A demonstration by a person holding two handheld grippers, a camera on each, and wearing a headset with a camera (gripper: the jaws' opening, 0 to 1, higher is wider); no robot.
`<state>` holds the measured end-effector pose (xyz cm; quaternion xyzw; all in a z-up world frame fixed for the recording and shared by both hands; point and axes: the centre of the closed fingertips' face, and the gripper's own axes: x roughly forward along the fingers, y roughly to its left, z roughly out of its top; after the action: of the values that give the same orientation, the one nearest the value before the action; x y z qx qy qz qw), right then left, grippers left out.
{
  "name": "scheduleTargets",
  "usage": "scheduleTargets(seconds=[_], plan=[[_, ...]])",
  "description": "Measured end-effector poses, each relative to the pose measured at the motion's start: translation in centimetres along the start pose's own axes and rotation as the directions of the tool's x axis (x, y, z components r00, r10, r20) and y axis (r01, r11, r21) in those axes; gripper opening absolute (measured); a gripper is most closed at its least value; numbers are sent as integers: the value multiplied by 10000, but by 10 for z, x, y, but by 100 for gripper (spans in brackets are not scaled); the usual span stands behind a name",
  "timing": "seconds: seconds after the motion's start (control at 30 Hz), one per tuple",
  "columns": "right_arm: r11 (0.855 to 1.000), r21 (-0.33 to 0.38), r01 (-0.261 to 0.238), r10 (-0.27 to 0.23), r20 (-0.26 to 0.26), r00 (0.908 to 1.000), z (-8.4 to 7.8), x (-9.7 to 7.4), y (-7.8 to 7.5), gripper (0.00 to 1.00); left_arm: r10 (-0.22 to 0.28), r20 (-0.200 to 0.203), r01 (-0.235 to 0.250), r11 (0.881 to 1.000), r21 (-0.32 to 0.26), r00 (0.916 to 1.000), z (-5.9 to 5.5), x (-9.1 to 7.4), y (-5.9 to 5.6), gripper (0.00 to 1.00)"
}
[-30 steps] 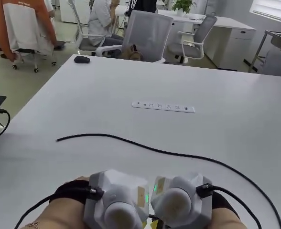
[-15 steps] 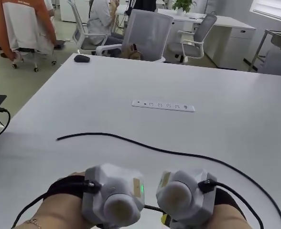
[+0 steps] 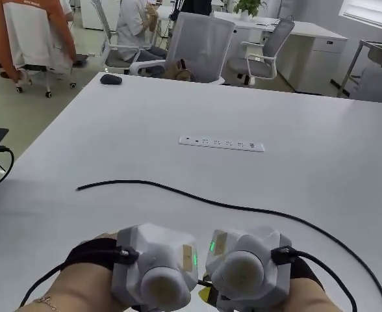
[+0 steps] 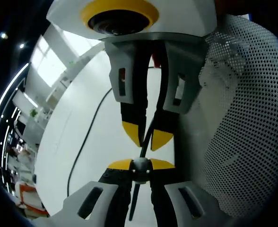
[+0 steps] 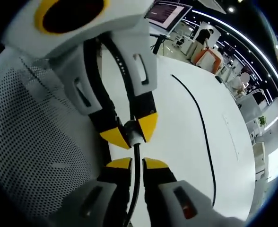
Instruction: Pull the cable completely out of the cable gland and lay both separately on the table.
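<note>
Your grippers have drawn back together, bottom centre of the head view: left gripper (image 4: pixel 141 165) clamps the cable gland (image 5: pixel 133 133), right gripper (image 5: pixel 132 163) pinches the cable (image 3: pixel 243 209) just beside it. Still threaded, I judge.

Place: an open office;
Seating: grey swivel chairs (image 3: pixel 201 49);
Furniture: long white table (image 3: pixel 308 130); desk (image 3: pixel 311 49) with drawers;
Small things: computer mouse (image 3: pixel 111 80); power strip (image 3: pixel 221 144); potted plant (image 3: pixel 248 8)

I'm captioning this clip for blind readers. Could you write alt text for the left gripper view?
The left gripper is shut on a small grey cable gland. Facing it from the top of the view, the right gripper is shut on the black cable just beyond the gland. The rest of the cable trails across the white table.
</note>
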<state>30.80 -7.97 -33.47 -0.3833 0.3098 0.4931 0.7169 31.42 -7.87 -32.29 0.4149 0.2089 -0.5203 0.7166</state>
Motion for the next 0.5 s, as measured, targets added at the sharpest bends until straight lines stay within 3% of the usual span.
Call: scheduleTargets(seconds=[0.23, 0.37, 0.5], plan=[[9979, 527, 376, -336, -741, 9967, -19, 0, -10, 3, 203, -91, -205, 9997, -152, 9998, -4, -1, 6, 15], [9952, 821, 541, -438, -1223, 9915, -31, 0, -14, 3, 421, -455, -439, 9982, -403, 9981, -12, -1, 11, 15], [9946, 894, 529, -384, -1570, 9869, -38, -1, -13, 3, 352, -375, -367, 9986, -386, 9987, -10, -1, 9, 15]])
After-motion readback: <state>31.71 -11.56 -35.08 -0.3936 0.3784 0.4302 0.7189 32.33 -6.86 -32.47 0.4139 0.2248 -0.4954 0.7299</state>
